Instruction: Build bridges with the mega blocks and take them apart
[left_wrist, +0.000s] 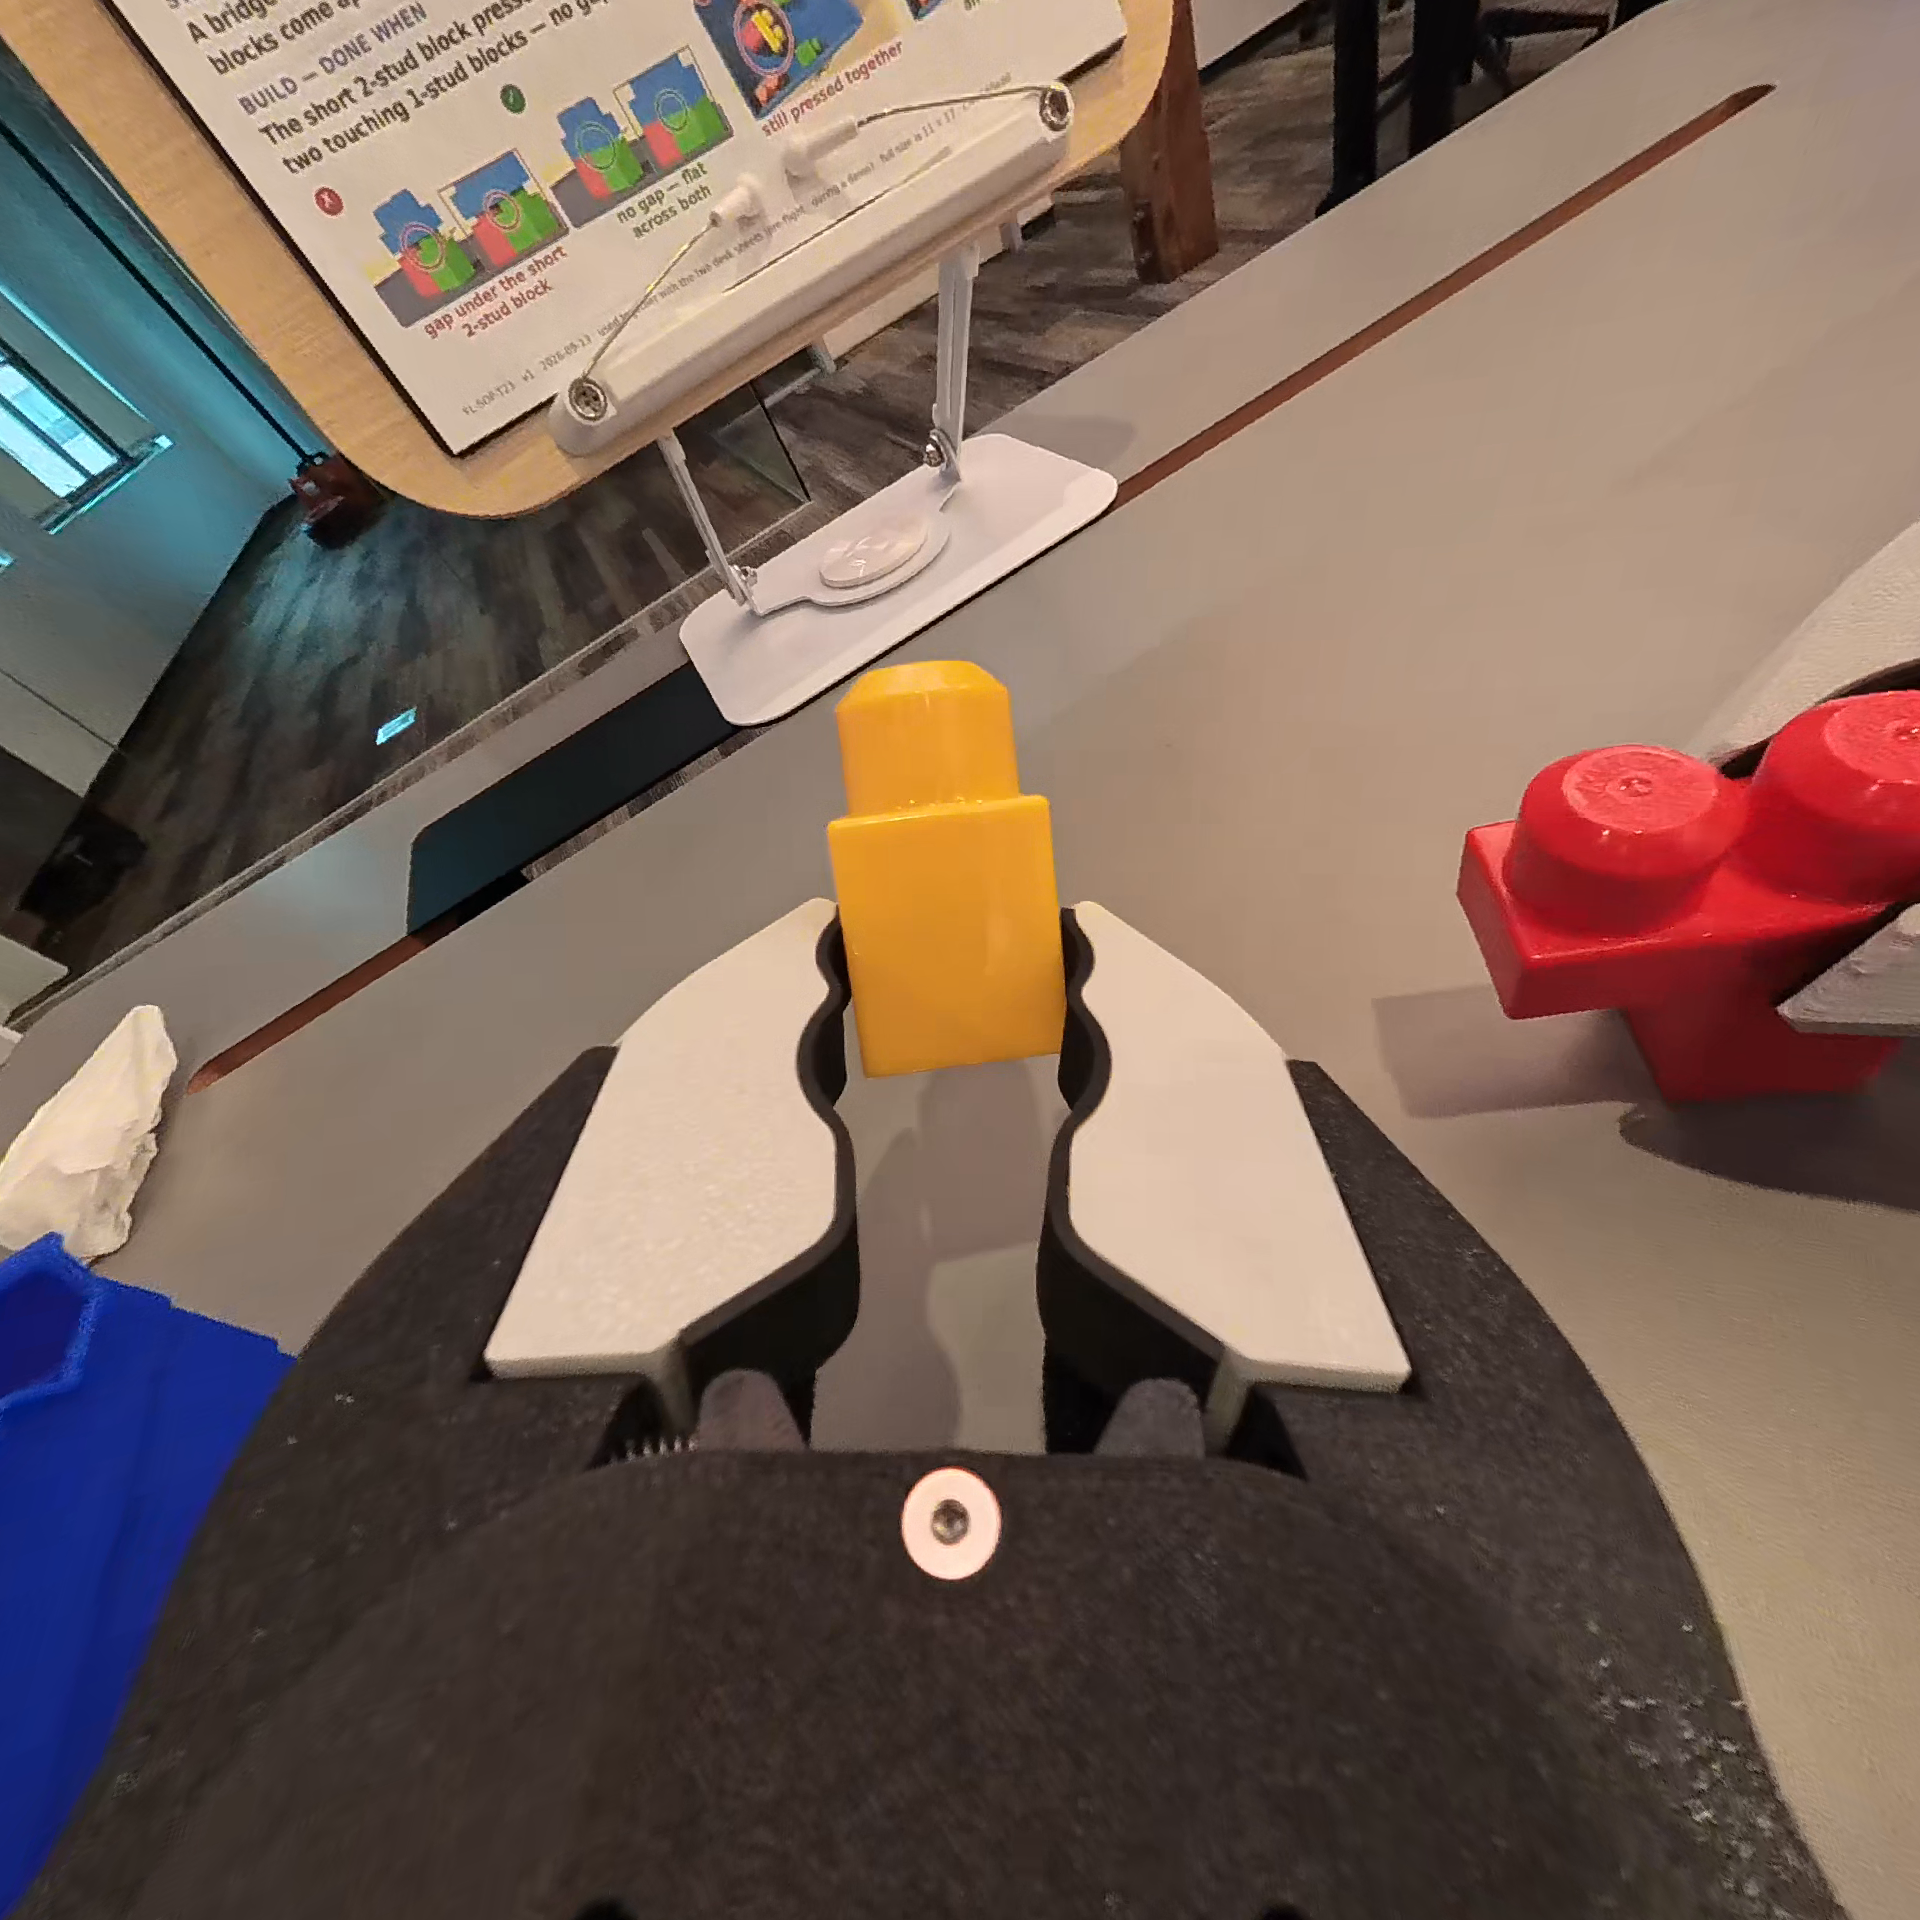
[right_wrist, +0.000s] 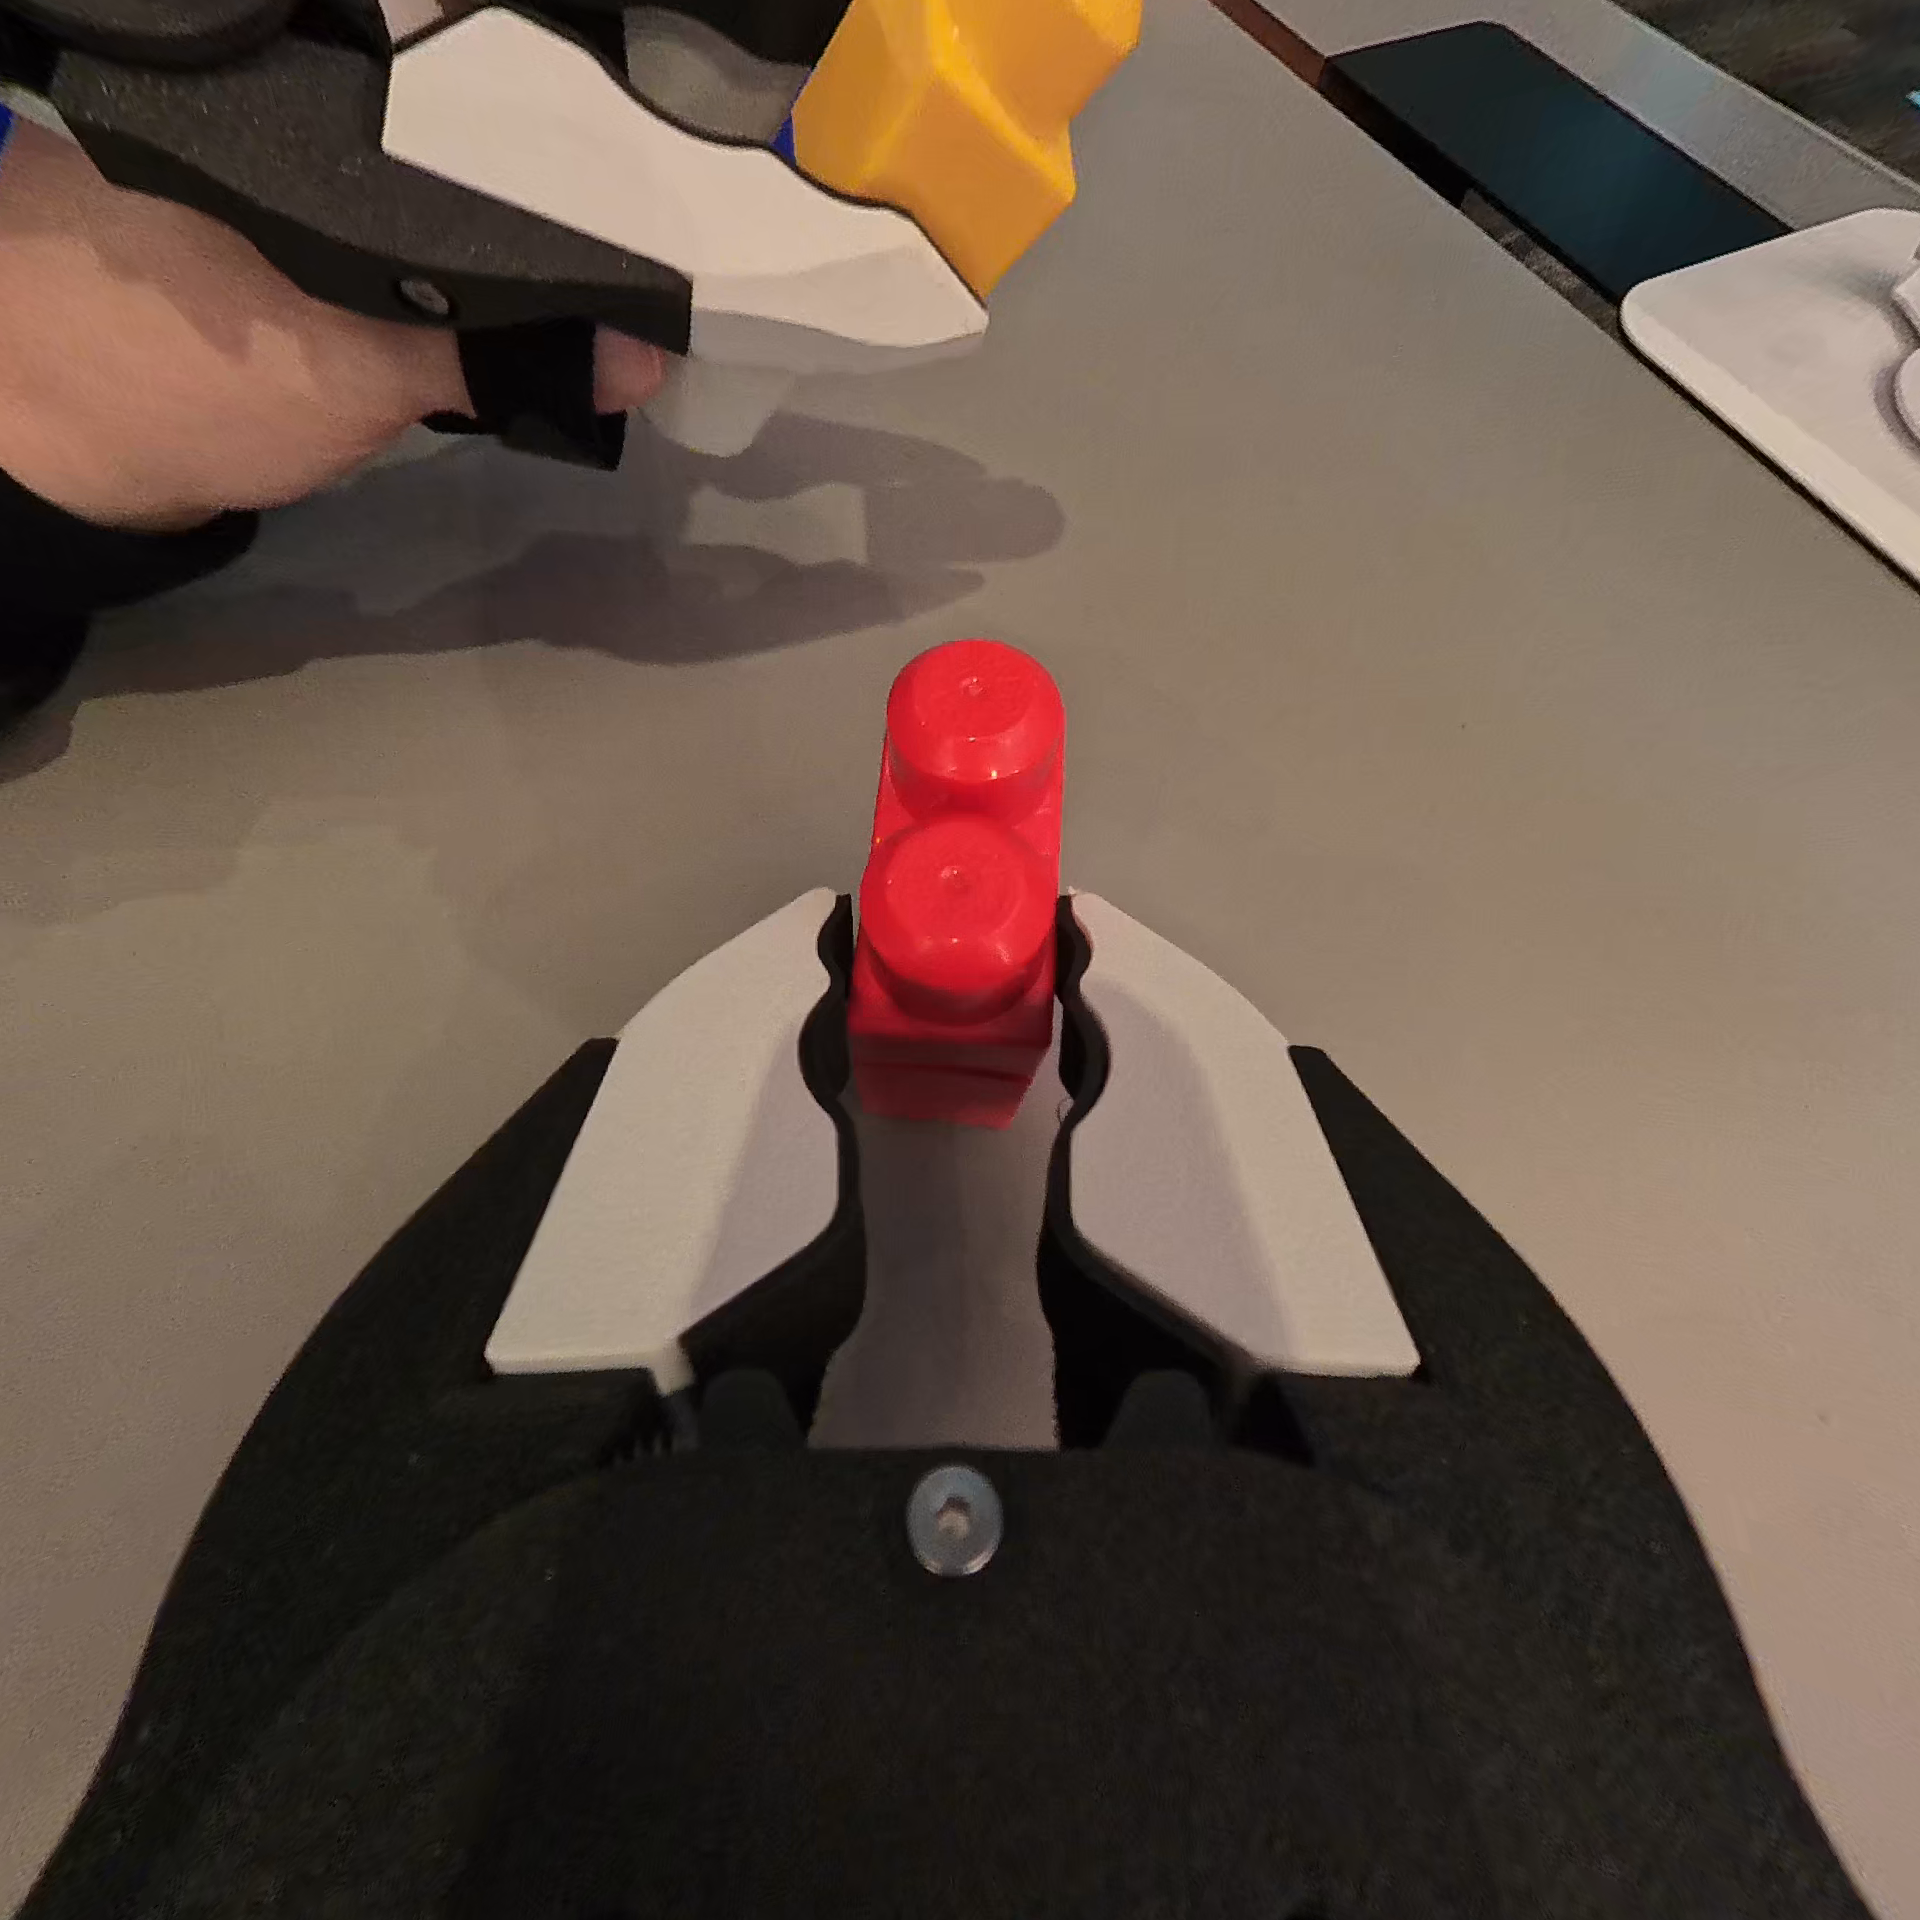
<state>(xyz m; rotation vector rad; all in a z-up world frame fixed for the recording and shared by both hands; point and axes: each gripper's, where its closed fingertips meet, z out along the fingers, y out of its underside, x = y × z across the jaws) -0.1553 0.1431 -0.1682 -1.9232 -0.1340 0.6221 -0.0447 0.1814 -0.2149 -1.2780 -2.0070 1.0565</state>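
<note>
Our left gripper holds the yellow block mid-frame; our right gripper holds the red block. We should keep both squeezed and level above the tabletop.

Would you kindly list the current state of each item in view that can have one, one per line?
Left gripper: shut on the yellow block.
Yellow block: held off the table, stud forward.
Right gripper: shut on the red assembly.
Red assembly: two-stud piece pressed onto a lower piece, held, studs up.
Blue block: beside the left gripper, not held.
Instruction stand: upright on the table.
Crumpled tissue: lying loose.
</note>
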